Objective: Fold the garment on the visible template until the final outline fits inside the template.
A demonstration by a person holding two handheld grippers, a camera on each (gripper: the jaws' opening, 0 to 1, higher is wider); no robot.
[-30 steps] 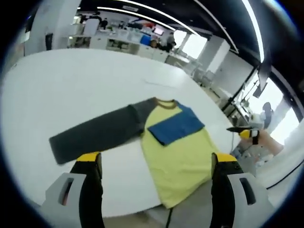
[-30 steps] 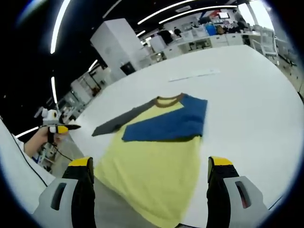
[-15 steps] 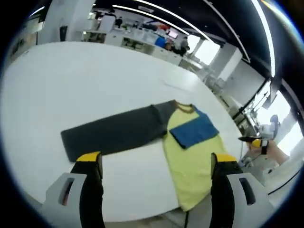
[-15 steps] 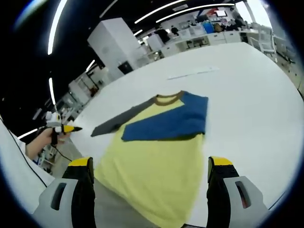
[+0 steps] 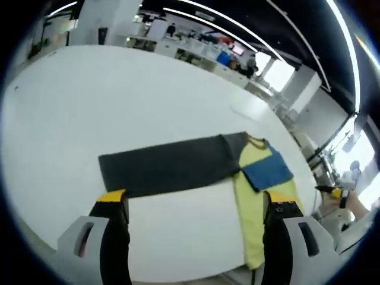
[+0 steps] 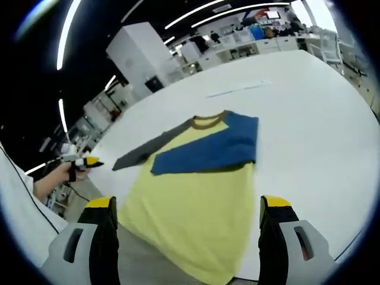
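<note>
White round table (image 5: 89, 89) carries the yellow long-sleeved shirt (image 6: 196, 190); its blue sleeve (image 6: 208, 151) lies folded across the chest, its dark grey sleeve (image 5: 166, 166) stretched flat. Left gripper (image 5: 193, 205) has swung toward that grey sleeve, jaws apart, empty. Right gripper (image 6: 184, 211) hovers over the hem, jaws apart. Judgement: grey sleeve fold is next.

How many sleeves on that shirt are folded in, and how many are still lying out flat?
1 folded, 1 out. The blue sleeve lies folded across the yellow shirt; the grey sleeve stretches out flat on the white table.
</note>
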